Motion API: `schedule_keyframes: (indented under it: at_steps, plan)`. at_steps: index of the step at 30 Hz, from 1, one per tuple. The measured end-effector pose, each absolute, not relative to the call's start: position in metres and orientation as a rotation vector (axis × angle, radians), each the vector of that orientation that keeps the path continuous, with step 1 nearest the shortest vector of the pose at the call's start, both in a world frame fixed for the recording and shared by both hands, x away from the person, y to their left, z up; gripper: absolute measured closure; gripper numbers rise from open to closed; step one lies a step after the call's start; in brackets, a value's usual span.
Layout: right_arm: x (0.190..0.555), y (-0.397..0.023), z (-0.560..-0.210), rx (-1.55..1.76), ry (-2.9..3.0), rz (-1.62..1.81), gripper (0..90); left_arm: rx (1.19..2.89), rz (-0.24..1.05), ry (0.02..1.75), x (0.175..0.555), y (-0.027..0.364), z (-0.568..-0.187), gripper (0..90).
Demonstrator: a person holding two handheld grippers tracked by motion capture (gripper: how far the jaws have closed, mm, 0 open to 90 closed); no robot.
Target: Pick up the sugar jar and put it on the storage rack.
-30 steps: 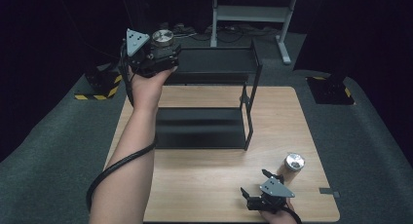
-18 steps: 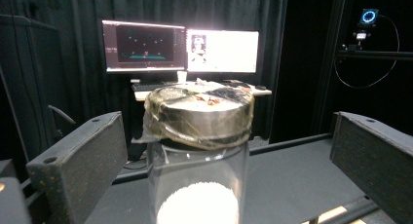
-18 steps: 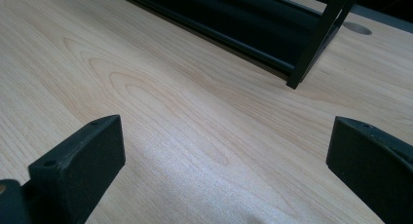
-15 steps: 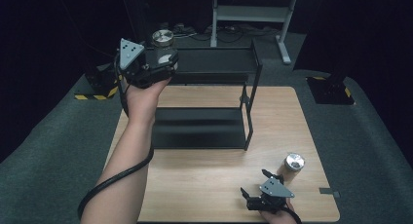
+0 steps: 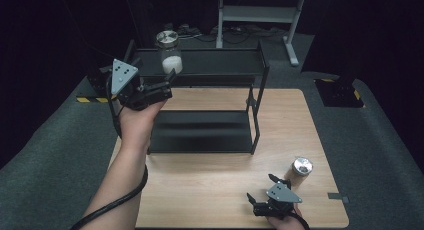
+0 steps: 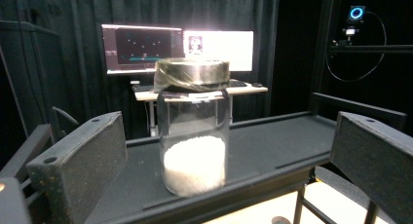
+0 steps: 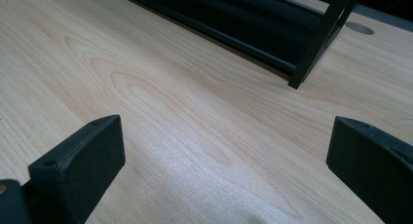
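Observation:
A glass jar (image 5: 169,54) with a metal lid and white grains in its bottom stands upright on the left end of the top shelf of a black rack (image 5: 215,72). My left gripper (image 5: 167,85) hovers just in front of and below it, open and holding nothing. In the left gripper view the jar (image 6: 195,136) stands free beyond the wide-spread fingers (image 6: 83,170). A second jar (image 5: 301,170) with a metal lid stands on the table at the front right. My right gripper (image 5: 260,186) rests low to its left near the front edge, open and empty.
The wooden table (image 5: 210,190) carries the two-level rack, whose lower shelf (image 5: 200,130) is bare. In the right gripper view a rack leg (image 7: 316,44) stands ahead on the wood. Dark floor, a stand and cables lie behind the table.
My left gripper has drawn back and down from the jar, which stays standing on the top shelf. The right gripper and the second jar have not moved.

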State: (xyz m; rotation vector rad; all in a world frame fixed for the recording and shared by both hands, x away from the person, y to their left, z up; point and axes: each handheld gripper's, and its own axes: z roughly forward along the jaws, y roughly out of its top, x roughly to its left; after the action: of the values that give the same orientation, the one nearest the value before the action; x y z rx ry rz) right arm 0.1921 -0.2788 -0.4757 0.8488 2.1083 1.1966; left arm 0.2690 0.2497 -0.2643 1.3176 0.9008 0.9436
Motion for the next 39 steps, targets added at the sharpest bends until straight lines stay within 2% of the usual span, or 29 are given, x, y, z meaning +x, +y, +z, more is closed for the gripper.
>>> schedule_keyframes:
  at_steps: [21, 39]
  plan:
    - [0.192, -0.278, -0.475, 0.842, 2.114, 1.191, 0.0, 1.335, 0.975, 0.896, 0.212, 0.258, -0.292, 0.4]
    - [0.191, -0.277, -0.476, 0.832, 2.110, 1.187, 0.0, 1.381, 0.934, 0.926, 0.180, 0.268, -0.352, 0.4]
